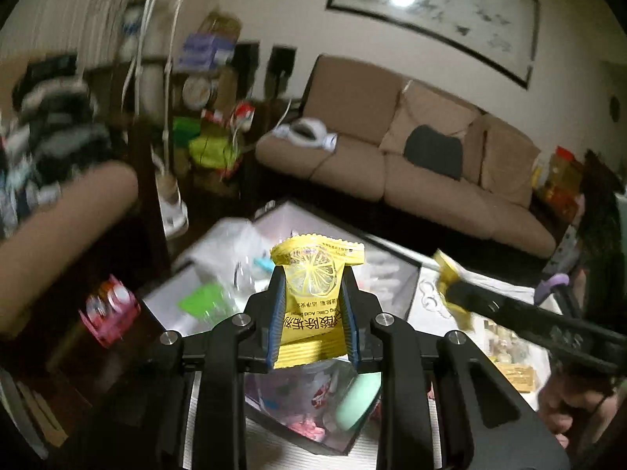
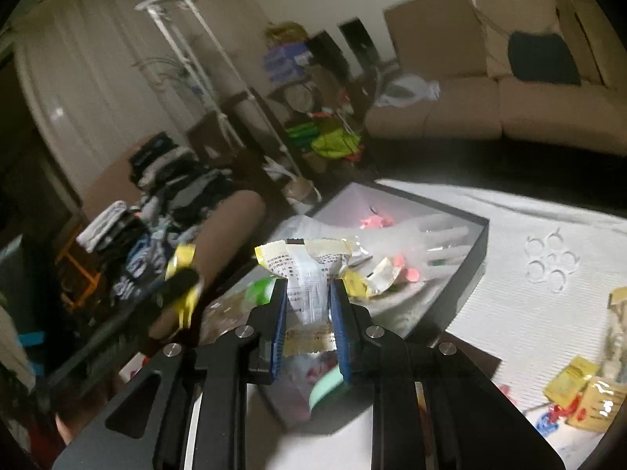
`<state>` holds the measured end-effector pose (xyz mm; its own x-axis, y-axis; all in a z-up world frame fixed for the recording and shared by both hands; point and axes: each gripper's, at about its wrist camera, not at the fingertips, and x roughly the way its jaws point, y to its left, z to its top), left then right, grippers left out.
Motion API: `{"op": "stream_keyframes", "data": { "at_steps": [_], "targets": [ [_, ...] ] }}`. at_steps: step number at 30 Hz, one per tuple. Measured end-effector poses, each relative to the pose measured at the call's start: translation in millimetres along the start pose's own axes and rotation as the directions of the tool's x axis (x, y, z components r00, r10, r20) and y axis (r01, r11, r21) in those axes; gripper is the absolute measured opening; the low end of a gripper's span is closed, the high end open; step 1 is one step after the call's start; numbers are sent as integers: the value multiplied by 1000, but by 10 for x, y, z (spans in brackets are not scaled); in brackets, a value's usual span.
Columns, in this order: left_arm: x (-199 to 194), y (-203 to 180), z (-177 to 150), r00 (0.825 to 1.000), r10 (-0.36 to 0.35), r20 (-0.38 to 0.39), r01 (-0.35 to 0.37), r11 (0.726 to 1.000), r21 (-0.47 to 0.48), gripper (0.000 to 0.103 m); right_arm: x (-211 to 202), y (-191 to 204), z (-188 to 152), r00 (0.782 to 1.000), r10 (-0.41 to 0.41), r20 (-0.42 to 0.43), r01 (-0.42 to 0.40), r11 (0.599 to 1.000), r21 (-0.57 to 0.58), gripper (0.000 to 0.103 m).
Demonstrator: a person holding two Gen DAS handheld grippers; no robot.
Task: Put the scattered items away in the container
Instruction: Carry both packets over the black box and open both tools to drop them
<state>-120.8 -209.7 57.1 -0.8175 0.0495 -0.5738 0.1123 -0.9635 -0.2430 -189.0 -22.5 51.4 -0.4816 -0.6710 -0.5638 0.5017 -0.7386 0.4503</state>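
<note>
- A tan fabric sofa [image 1: 431, 164] is standing along the far wall, with a dark cushion [image 1: 433, 150] lying on its seat.
- A tabletop covered in white ribbed cloth [image 2: 529, 211] is carrying the scattered things; a few loose yellow packets [image 2: 572, 382] are lying near its right edge in the right wrist view.
- A shallow black-walled rectangular container with a pale inside [image 2: 476, 248] is sitting on the tabletop, already holding clear plastic wrap, small pink pieces, a green packet and a mint-green round disc [image 1: 358, 401] near its closest corner.
- The left tool [image 1: 312, 309] is gripping a yellow sachet printed with a lemon slice [image 1: 313, 293]: its blue-padded jaws are standing narrow and pressing on the sachet's two sides, holding it upright in the air above the container's near part.
- The right tool [image 2: 308, 313] is gripping a pale white-and-yellow sachet with small black print [image 2: 307, 274] in the same way, jaws narrow and pinching its sides, the crinkled top sticking up above the tips, also over the container's near part.
- In each wrist view the other tool is showing as a blurred dark shape with a yellow sachet at its tip, off to one side.
</note>
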Motion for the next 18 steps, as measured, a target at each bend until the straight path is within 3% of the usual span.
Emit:
{"op": "stream_keyframes", "data": {
  "at_steps": [4, 6, 7, 9, 11, 12, 13, 15, 18],
  "targets": [
    [202, 100, -5, 1000, 27, -8, -26, 1000, 6, 24, 409, -76, 66, 998, -21, -56, 22, 1000, 12, 22],
    [266, 163, -10, 999, 32, -4, -32, 999, -9, 27, 560, -138, 76, 996, -52, -72, 55, 997, 44, 27],
    [300, 187, -23, 999, 43, -5, -44, 999, -15, 28, 593, -179, 59, 995, -59, -80, 64, 996, 64, 31],
    [387, 195, -45, 997, 74, -39, -74, 997, -8, 32, 589, -260, 47, 996, -52, -78, 60, 993, 106, 52],
    [439, 168, -58, 994, 86, -61, -86, 996, -3, 47, 478, -309, 39, 998, -50, -36, 53, 992, 111, 61],
    [432, 155, -68, 993, 100, -64, -100, 995, -4, 68, 430, -320, 48, 998, -56, -33, 59, 993, 104, 71],
    [401, 147, -71, 991, 121, -53, -122, 992, -13, 80, 351, -342, 58, 997, -69, -31, 71, 993, 93, 75],
    [272, 166, -63, 988, 155, -3, -154, 987, -53, 84, 151, -386, 53, 996, -92, -19, 94, 993, 71, 83],
    [94, 206, -43, 990, 141, 6, -140, 987, -81, 97, -241, -465, -58, 989, -145, -4, 145, 989, 27, 91]
  ]
}}
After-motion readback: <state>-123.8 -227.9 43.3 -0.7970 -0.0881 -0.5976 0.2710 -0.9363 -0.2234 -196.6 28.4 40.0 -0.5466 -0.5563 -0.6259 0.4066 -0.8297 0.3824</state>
